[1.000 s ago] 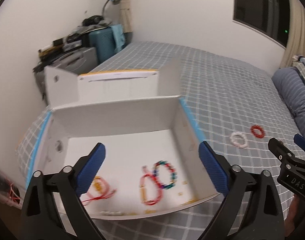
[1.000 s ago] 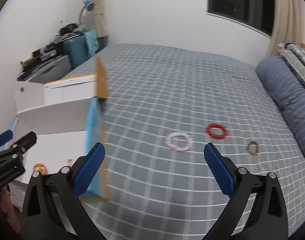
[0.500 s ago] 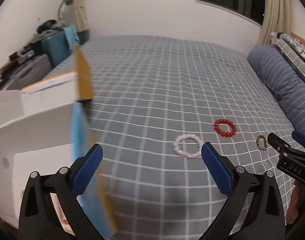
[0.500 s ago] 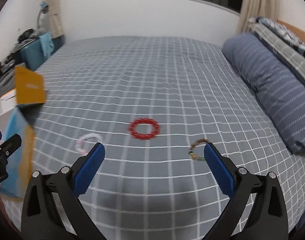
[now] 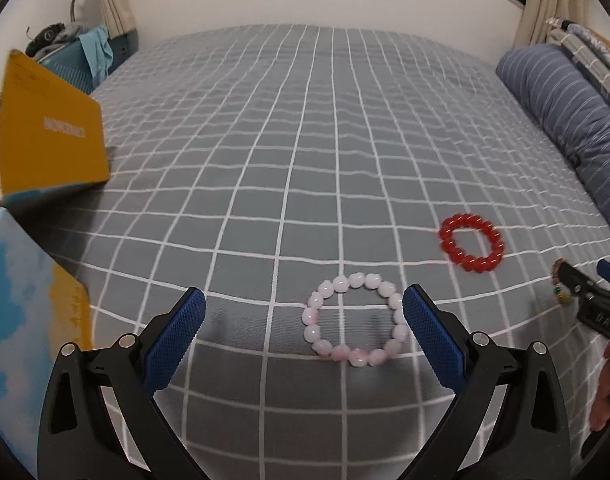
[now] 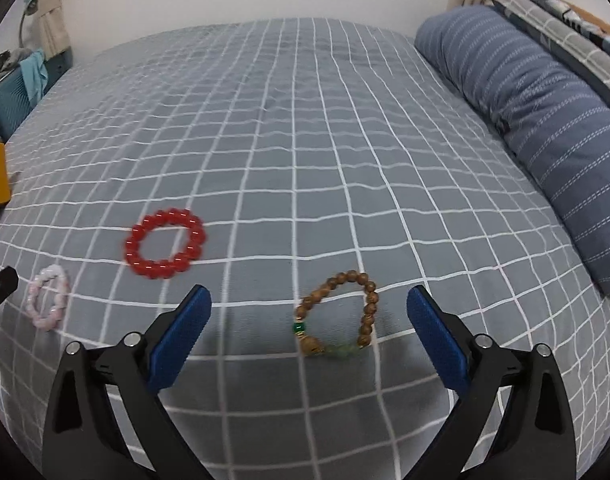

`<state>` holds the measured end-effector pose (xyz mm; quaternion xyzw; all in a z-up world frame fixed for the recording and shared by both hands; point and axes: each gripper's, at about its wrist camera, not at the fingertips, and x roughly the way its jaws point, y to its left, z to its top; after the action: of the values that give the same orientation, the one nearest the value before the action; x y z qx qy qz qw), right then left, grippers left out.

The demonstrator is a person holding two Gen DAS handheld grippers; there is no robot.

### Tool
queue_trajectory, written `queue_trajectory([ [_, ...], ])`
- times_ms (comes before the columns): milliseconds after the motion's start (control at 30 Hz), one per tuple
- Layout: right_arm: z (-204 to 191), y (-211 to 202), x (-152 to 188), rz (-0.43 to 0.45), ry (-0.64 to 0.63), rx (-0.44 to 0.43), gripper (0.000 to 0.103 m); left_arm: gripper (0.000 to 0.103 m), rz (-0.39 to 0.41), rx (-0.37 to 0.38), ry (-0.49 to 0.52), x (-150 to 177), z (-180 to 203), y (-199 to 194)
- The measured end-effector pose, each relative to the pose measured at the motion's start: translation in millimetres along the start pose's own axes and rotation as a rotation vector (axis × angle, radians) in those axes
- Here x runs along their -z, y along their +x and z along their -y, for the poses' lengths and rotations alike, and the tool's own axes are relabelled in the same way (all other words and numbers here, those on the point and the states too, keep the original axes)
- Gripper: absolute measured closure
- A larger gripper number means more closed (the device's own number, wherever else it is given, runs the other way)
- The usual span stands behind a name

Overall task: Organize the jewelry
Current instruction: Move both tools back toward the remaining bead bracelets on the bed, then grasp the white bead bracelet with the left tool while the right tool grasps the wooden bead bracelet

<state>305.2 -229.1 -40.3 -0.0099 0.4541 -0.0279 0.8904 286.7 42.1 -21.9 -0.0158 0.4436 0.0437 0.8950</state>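
Surface was a bed under a grey bedspread (image 6: 305,140) with a white grid, filling most of both views; white wall at the top. A blue striped pillow (image 6: 545,120) ran down the right edge. Far upper left, a teal case (image 5: 71,66) draped with cloth.

Box (image 5: 29,300) at the left edge of the left view — yellow flap upright, white lettering on it too blurred to read. Middle and top of the bed lay bare.

Left gripper (image 5: 303,326) jaws wide apart, holding nothing, pink bracelet (image 5: 355,318) between its tips. Right gripper (image 6: 309,322) likewise spread and empty over the brown bracelet (image 6: 337,314). Red bracelet (image 6: 165,242) lay between the two, apart from both.
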Motion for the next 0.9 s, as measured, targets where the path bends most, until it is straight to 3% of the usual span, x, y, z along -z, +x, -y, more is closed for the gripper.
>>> queue_trajectory([
  [267,14,18,4,-0.062,0.032,-0.021,0.031,0.006,-0.036,0.0,-0.003,3,-6,28],
  [467,17,24,5,-0.085,0.038,-0.023,0.036,0.007,-0.065,0.011,-0.022,6,-9,40],
  [667,17,30,7,-0.108,0.048,-0.033,0.044,0.015,-0.086,0.022,0.016,11,-1,47],
  [900,16,32,6,-0.117,0.049,-0.044,0.065,0.044,-0.086,0.016,0.011,12,-1,47],
])
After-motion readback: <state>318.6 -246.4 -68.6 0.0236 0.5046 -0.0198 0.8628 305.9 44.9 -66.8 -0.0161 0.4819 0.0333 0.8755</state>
